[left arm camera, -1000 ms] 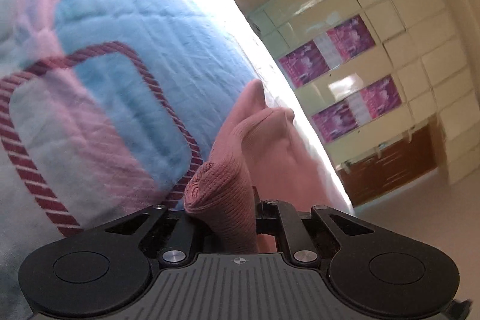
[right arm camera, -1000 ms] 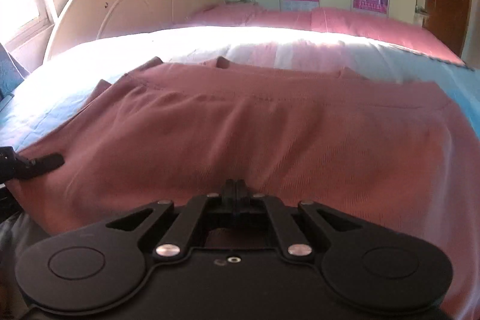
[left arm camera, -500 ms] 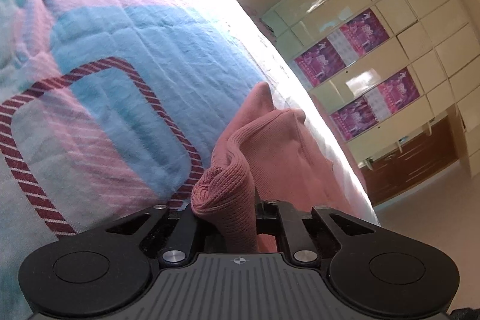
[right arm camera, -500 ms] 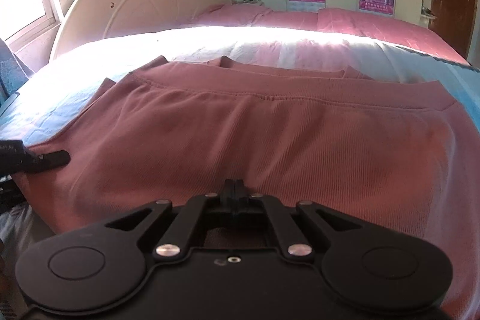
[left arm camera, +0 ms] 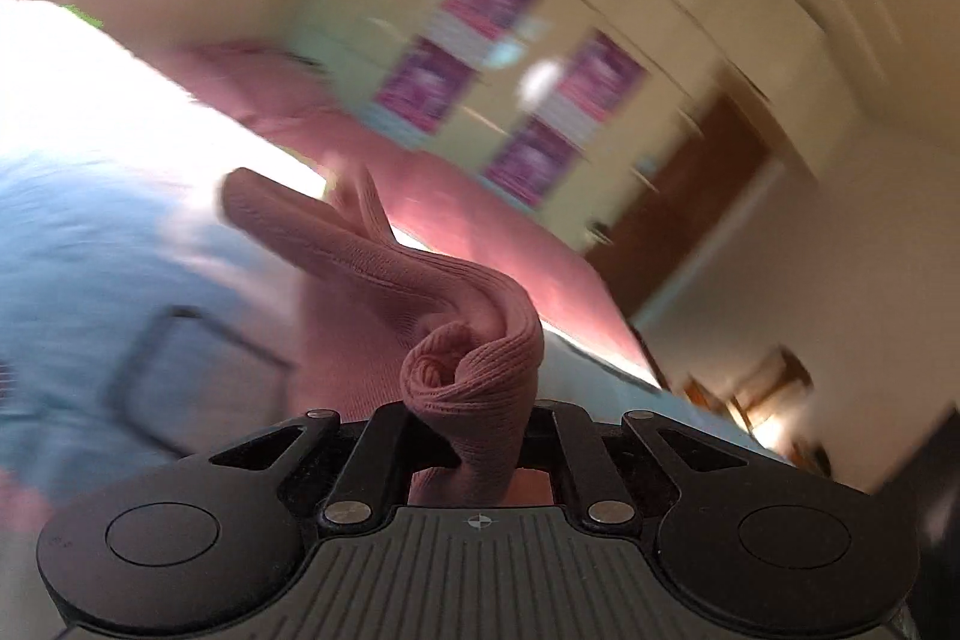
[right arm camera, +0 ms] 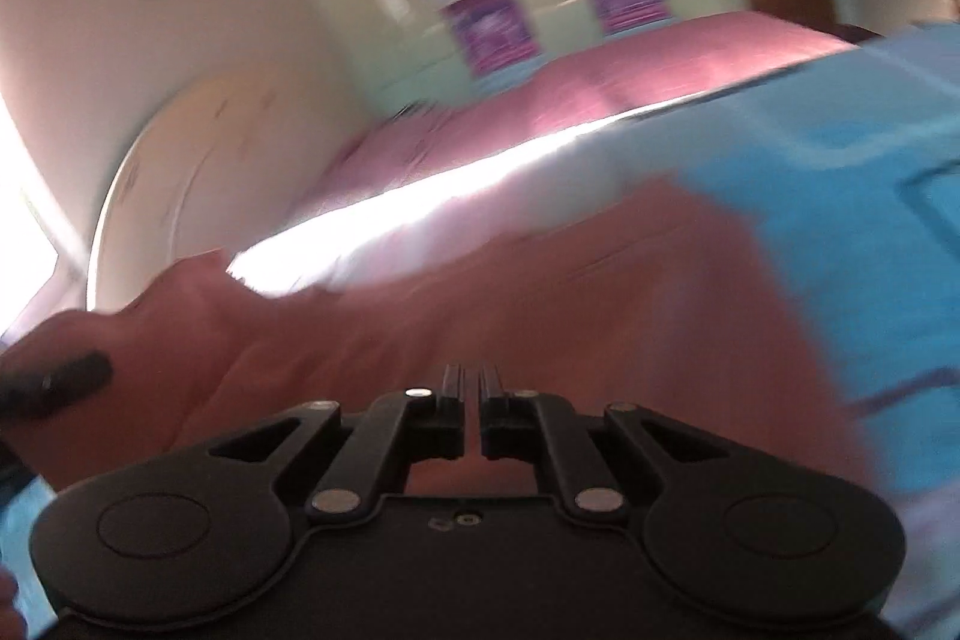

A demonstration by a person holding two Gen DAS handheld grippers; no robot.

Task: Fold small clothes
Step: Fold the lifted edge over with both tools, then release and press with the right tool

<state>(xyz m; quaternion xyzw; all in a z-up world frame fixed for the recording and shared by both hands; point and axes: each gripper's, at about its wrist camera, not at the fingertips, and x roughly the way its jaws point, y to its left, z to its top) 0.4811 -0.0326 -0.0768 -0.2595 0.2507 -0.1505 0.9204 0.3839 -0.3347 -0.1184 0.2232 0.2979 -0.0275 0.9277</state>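
Two hand-held grippers: left [left arm camera: 474, 436] clamps 1 pink garment [left arm camera: 420, 280]; right [right arm camera: 471, 418] slightly parted, empty.

The pink garment [left arm camera: 456, 292] is ribbed matt knit cloth, the grippers' bodies matt black plastic with shiny metal rivets [right arm camera: 591, 501], the far wardrobe [left arm camera: 540, 58] glossy cream.

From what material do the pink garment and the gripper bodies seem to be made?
Pink garment: looks like a soft ribbed knit, perhaps cotton or a blend; fine parallel ribs show where it bunches in the left gripper, and it folds limply. The fibre itself cannot be told.

Gripper bodies: matte black, probably moulded plastic, with small silver metal pins at the joints. The right gripper looks the same.
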